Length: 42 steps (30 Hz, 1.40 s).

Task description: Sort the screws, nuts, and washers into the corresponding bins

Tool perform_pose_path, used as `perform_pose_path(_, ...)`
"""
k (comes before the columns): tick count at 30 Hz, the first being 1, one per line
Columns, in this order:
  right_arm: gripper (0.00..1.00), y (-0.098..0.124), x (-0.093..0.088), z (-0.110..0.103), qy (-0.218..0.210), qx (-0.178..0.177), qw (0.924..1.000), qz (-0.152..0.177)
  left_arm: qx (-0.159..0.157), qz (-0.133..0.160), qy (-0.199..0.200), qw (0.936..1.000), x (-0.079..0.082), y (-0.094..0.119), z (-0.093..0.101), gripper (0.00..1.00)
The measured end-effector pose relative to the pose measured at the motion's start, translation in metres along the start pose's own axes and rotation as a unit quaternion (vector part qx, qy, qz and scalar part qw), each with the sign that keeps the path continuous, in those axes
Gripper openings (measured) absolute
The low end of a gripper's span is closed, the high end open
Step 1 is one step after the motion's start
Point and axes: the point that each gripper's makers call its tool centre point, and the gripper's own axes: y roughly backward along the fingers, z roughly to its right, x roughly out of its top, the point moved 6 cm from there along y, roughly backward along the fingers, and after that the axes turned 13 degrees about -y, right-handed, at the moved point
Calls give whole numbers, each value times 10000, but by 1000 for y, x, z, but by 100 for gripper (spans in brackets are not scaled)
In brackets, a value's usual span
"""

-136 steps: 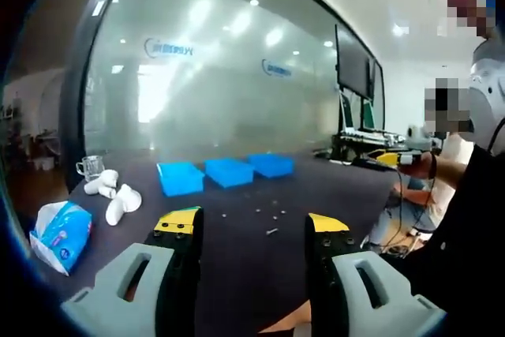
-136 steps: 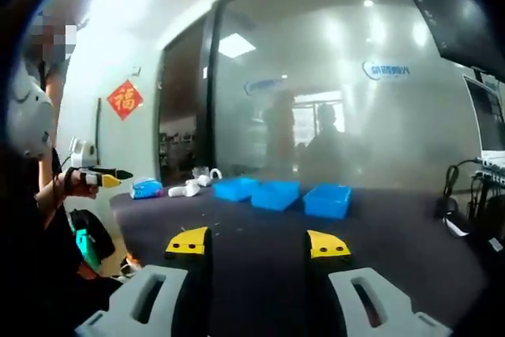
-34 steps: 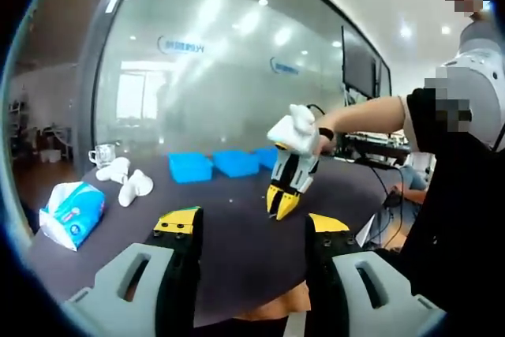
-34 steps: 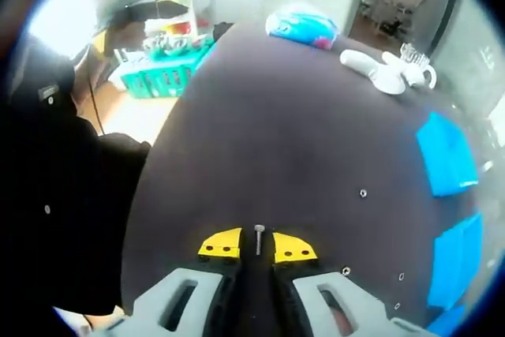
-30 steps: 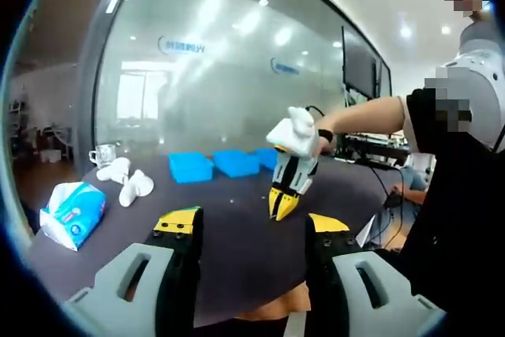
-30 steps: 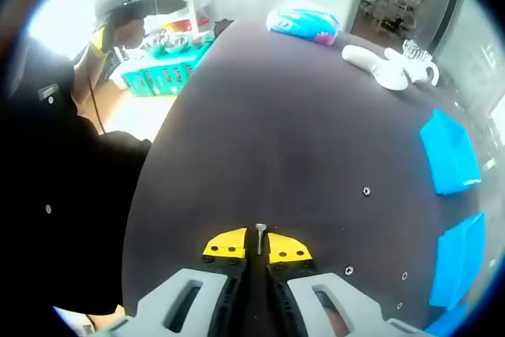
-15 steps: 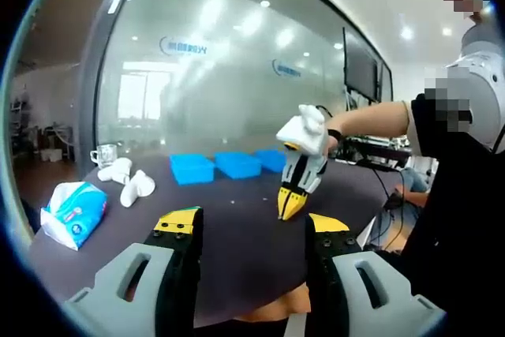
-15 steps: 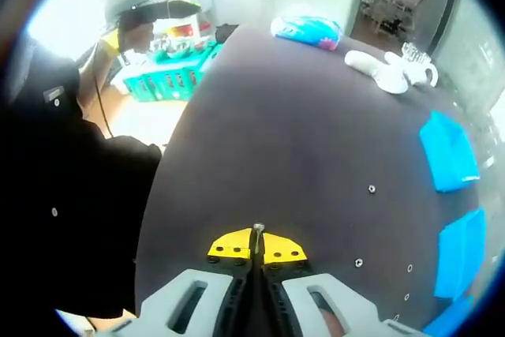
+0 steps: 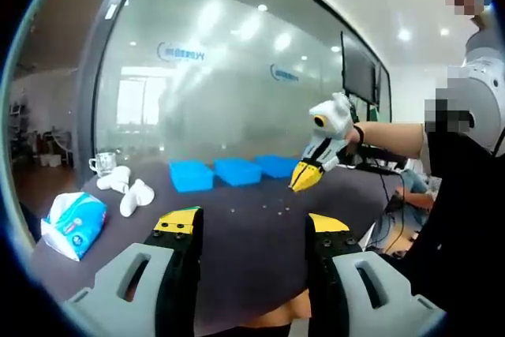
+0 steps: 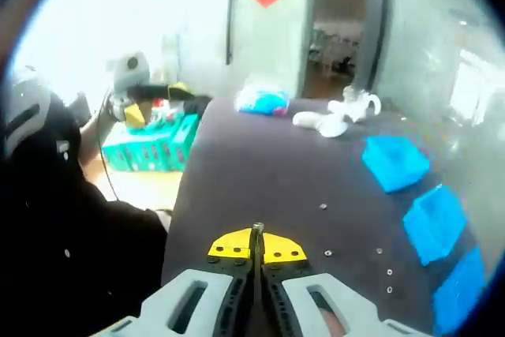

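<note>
The right gripper [image 10: 256, 249] pinches a small silver screw [image 10: 256, 230] upright above the dark table [image 10: 260, 171] (three blue bins [image 10: 394, 161] nearby); the left gripper [image 9: 251, 225] stands open.

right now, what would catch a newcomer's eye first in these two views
Probably the small silver screw pinched upright between the right gripper's shut yellow-tipped fingers, raised above the dark round table. Next, three bright blue plastic bins lined along the table's far side, with tiny loose fasteners scattered before them. The left gripper is open, holding nothing.
</note>
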Motion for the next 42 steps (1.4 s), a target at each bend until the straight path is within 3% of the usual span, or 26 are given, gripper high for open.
perform_pose_path(6,0,42,-8,2,-411,-459,9942,885,-17,34,21,10000,2,-1,-1,51)
perform_pose_path(12,0,85,-31,-3,-890,-926,9779,1648,-54,34,-12,10000,4,-4,-1,51)
perform_pose_path(16,0,109,-46,-7,-1101,-1203,9661,2004,-60,33,-18,10000,5,-8,-3,51)
perform_pose_path(23,0,147,-67,-15,-1471,-1788,9318,2795,-141,28,-40,9999,7,-16,-8,51)
perform_pose_path(30,0,175,-95,-26,-1612,-2409,9053,3106,-166,-9,-67,9998,9,-20,-11,51)
perform_pose_path(33,0,189,-104,-30,-1739,-2601,8902,3312,-175,1,-72,9998,10,-20,-9,51)
perform_pose_path(42,0,201,-119,-39,-1856,-2965,8670,3550,-186,9,-93,9998,13,-20,-4,51)
